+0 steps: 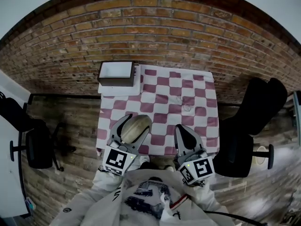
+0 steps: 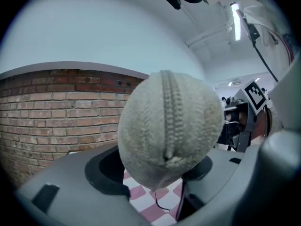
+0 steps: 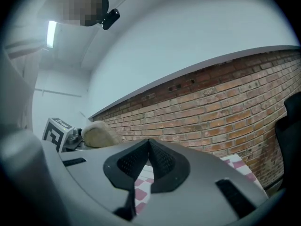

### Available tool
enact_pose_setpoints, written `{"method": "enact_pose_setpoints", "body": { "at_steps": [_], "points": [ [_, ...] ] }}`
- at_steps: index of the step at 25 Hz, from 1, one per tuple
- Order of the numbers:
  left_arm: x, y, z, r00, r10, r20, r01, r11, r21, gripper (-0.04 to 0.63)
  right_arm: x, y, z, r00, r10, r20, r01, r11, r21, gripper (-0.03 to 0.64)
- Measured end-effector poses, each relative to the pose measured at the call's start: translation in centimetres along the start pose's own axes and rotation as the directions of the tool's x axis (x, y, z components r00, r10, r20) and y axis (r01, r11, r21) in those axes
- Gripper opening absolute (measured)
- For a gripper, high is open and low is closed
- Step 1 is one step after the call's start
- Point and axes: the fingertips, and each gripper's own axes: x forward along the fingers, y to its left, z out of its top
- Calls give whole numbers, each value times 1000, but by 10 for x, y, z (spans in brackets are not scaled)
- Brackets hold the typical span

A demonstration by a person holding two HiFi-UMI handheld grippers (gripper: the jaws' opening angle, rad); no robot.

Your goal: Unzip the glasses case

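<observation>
The glasses case (image 2: 169, 131), a rounded cream fabric shell, was held up off the table between the jaws of the left gripper (image 1: 135, 124). The jaws were pressed on its two sides, well apart because of its width. The grip appeared chosen to present the zipper (image 2: 170, 107), which ran straight up the middle of the end facing that gripper's camera, with the pull (image 2: 172, 160) sitting low on that near end. The teeth looked fully meshed, so the case was shut and whatever lay inside could not be seen.

The right gripper (image 3: 149, 147) hovered just beside it, roughly level, its jaws pressed together on nothing. This was likely a ready stance, since it would have to part them before pinching the small pull. By my judgement the unzipping had not begun — one gripper steadied the case so that the other could draw the slider along.

Below both lay a checked tablecloth (image 1: 160, 93) in maroon and white. At its far left corner stood an open box (image 1: 115, 82) with dark walls and a white inside, in which the head view showed no contents. A faint thin thing (image 1: 185, 105) lay mid-cloth — too small to identify.
</observation>
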Motion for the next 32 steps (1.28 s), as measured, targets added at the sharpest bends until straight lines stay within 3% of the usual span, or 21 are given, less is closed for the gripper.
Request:
{"method": "enact_pose_setpoints", "body": {
  "at_steps": [9,18,32],
  "points": [
    [-4,29,-9,999,-47,10,47,999,-22,282,25,22,-9,999,-46,-21,45,999,-16,14],
    [-2,42,-10,998,-58,8,58,998,-36,282,46,32,-7,999,-36,-34,35,999,-33,14],
    [32,36,11,1000,-22,9,22,1000,-19,282,56,-8,4,1000,17,-18,-17,1000,-12,14]
  ]
}}
